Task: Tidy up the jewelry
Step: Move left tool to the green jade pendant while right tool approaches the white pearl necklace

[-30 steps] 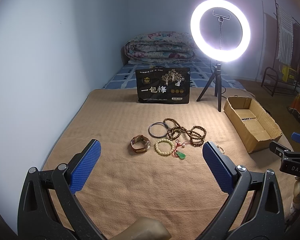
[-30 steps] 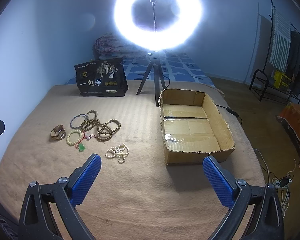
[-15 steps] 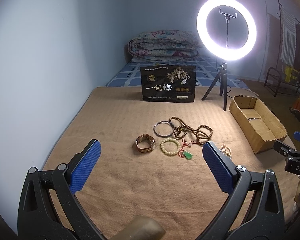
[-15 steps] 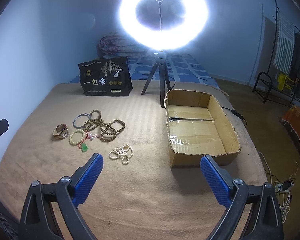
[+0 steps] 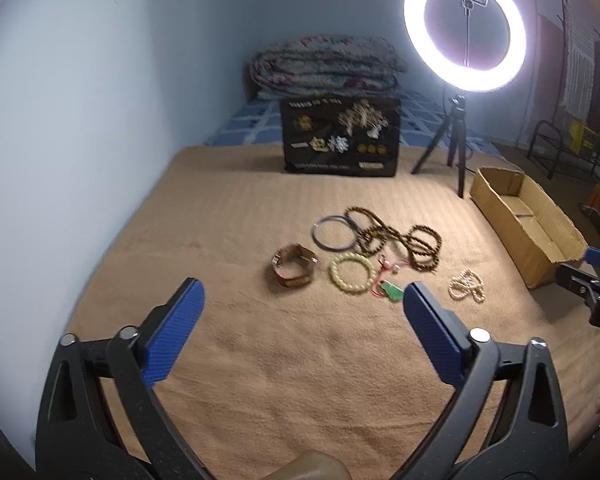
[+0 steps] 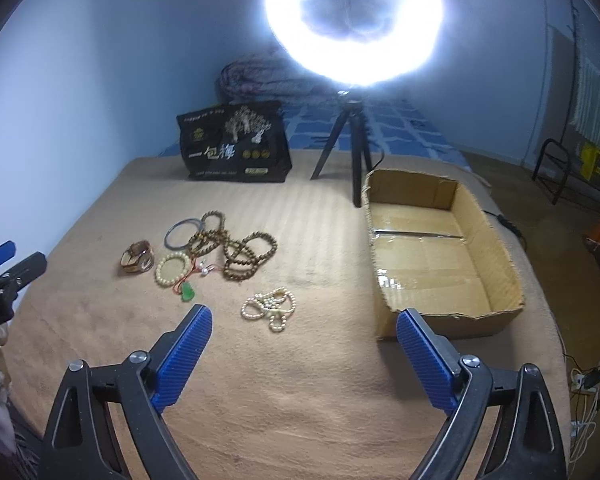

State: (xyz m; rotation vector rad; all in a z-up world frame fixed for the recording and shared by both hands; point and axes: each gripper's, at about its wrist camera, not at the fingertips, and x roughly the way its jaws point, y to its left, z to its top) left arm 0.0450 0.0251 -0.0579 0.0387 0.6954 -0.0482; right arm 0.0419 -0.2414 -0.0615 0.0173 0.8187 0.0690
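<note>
Jewelry lies on a tan blanket [image 5: 260,360]: a brown watch [image 5: 293,266], a cream bead bracelet [image 5: 353,272], a green pendant on red cord [image 5: 392,291], a metal bangle [image 5: 333,233], dark wooden beads [image 5: 396,238] and a pearl strand [image 5: 466,286]. My left gripper [image 5: 302,330] hovers open, short of the watch and bracelet. My right gripper [image 6: 304,340] has its jaws wide and closing slightly, nothing between them; the pearl strand [image 6: 270,306] lies just ahead. An empty cardboard box [image 6: 500,256] sits right of the jewelry.
A ring light on a tripod [image 6: 352,152] stands behind the box. A black printed bag [image 6: 236,144] stands upright at the back, a folded quilt [image 5: 324,64] behind it. A blue wall [image 5: 80,120] runs along the left. Cables and a power strip [image 6: 584,380] lie right.
Both grippers have sunk and moved in toward the jewelry, which looks larger now. The right gripper's jaws have narrowed a little. Nothing was picked up.
</note>
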